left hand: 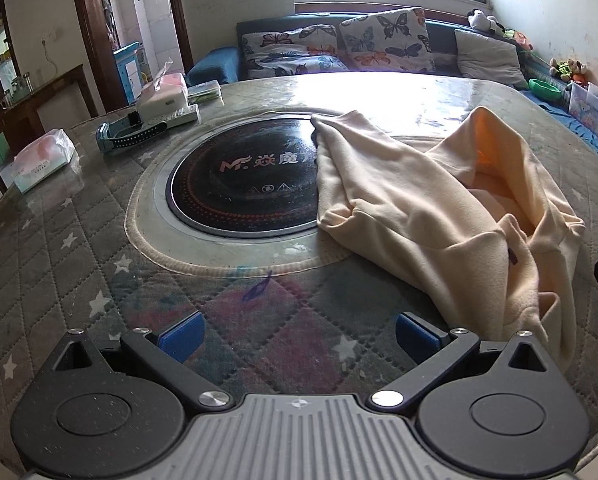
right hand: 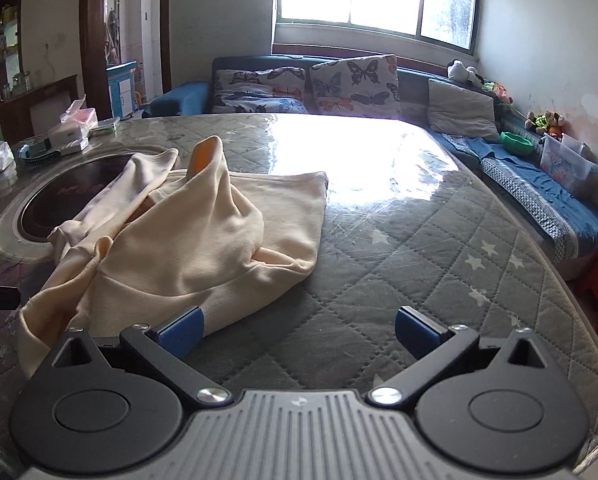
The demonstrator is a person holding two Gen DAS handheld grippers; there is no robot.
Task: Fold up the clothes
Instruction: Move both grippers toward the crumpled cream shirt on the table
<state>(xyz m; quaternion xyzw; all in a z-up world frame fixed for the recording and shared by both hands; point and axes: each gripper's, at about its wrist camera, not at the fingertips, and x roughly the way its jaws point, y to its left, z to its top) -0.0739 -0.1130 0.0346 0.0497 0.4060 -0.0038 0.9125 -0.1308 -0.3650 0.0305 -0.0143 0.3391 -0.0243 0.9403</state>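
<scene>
The table (left hand: 59,248) is cut off at the frame edges, and part of its far side is lost in window glare. The garment (right hand: 203,232) lies crumpled on it, its inner folds hidden; one end is draped over the cooktop (left hand: 239,184). It is seen ahead and right of the left gripper (left hand: 299,338), ahead and left of the right gripper (right hand: 299,332). Both are held low, jaws spread wide, nothing between them.

"MF" logo with Chinese characters and three round-and-triangle warning signs on the black cooktop (left hand: 235,184)
</scene>
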